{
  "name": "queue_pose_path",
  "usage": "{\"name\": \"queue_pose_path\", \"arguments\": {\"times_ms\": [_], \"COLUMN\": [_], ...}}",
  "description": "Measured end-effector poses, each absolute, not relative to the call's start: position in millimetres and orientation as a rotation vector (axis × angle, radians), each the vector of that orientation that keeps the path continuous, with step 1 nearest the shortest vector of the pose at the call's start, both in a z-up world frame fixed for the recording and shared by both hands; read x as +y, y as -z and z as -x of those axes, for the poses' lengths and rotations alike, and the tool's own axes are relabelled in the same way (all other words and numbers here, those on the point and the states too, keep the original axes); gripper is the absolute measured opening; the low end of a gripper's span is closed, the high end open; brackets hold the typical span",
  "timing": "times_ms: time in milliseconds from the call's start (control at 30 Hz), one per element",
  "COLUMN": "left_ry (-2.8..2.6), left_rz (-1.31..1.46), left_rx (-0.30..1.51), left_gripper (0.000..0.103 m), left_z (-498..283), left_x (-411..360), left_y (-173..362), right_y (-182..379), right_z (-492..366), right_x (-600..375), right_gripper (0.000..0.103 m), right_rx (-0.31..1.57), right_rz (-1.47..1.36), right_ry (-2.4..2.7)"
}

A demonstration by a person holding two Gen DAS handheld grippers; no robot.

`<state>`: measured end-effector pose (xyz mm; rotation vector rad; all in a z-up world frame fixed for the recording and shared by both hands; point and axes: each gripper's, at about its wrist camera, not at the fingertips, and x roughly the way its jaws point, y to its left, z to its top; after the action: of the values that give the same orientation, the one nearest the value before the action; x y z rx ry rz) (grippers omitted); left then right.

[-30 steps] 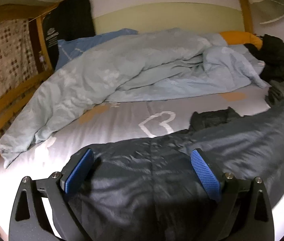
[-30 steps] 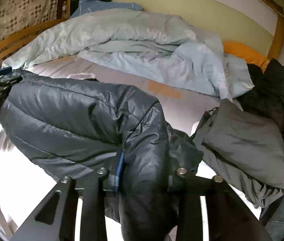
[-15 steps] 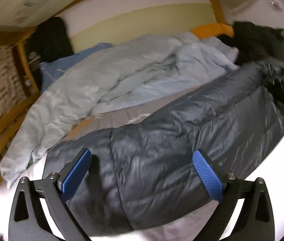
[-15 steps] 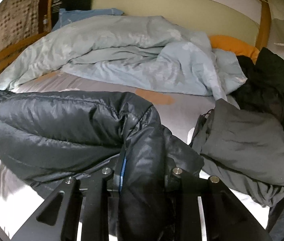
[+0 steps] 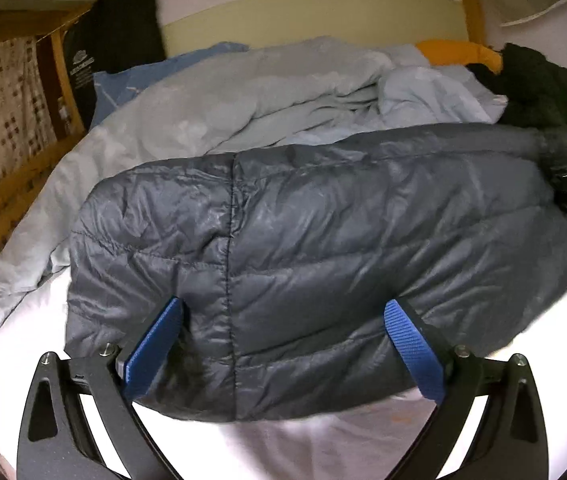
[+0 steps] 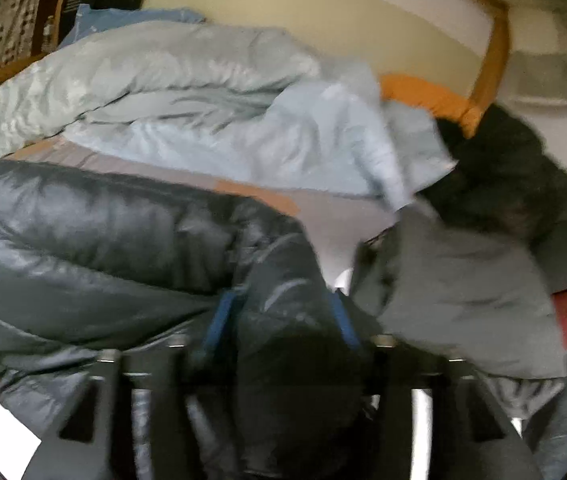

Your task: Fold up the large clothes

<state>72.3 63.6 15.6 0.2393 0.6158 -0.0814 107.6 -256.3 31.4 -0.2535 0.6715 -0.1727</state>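
Note:
A dark grey quilted puffer jacket (image 5: 323,248) lies across the white bed sheet (image 5: 303,448). In the left wrist view my left gripper (image 5: 283,344) is open, its blue pads (image 5: 155,344) spread wide over the jacket's near edge. In the right wrist view the same jacket (image 6: 103,240) stretches to the left. My right gripper (image 6: 279,320) is around a bunched fold of the jacket. Its blue pads (image 6: 217,320) stand a little apart with the fabric between them. This view is blurred.
A crumpled light blue duvet (image 5: 243,100) fills the far side of the bed. A grey garment (image 6: 463,304) and a black coat (image 6: 523,184) lie at the right. An orange pillow (image 5: 459,54) and a wooden bed frame (image 5: 11,196) border the bed.
The jacket has been drawn nearer and now lies flatter under the left gripper. The right gripper's pads have parted a little around the fold, and its view has swung and blurred.

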Motion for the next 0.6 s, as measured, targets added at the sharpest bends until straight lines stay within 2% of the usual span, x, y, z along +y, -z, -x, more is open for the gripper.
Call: {"name": "queue_pose_path", "arguments": {"times_ms": [67, 200, 300, 433, 500, 600], "left_ry": [0.052, 0.034, 0.028, 0.01, 0.004, 0.001], "left_rz": [-0.255, -0.196, -0.192, -0.195, -0.19, -0.182], "left_rx": [0.624, 0.662, 0.663, 0.664, 0.666, 0.667], "left_gripper": [0.095, 0.091, 0.091, 0.091, 0.091, 0.091], "left_z": [-80.0, -90.6, -95.2, -98.4, -100.4, -102.1], "left_x": [63.6, 65.3, 64.2, 60.7, 58.5, 55.7], "left_y": [-10.2, -3.5, -1.3, 2.4, 3.0, 3.0], "right_y": [-39.9, -58.6, -75.5, -95.8, -101.3, -95.8], "right_z": [-98.9, -79.5, -58.9, -37.3, -29.0, -42.3], "right_x": [-260.6, -273.0, -276.7, -278.4, -279.1, -285.1], "right_gripper": [0.07, 0.07, 0.07, 0.07, 0.071, 0.071], "right_rx": [0.632, 0.56, 0.446, 0.385, 0.414, 0.613], "right_rz": [0.25, 0.181, 0.148, 0.088, 0.036, -0.139], "right_ry": [0.193, 0.257, 0.372, 0.337, 0.241, -0.162]}}
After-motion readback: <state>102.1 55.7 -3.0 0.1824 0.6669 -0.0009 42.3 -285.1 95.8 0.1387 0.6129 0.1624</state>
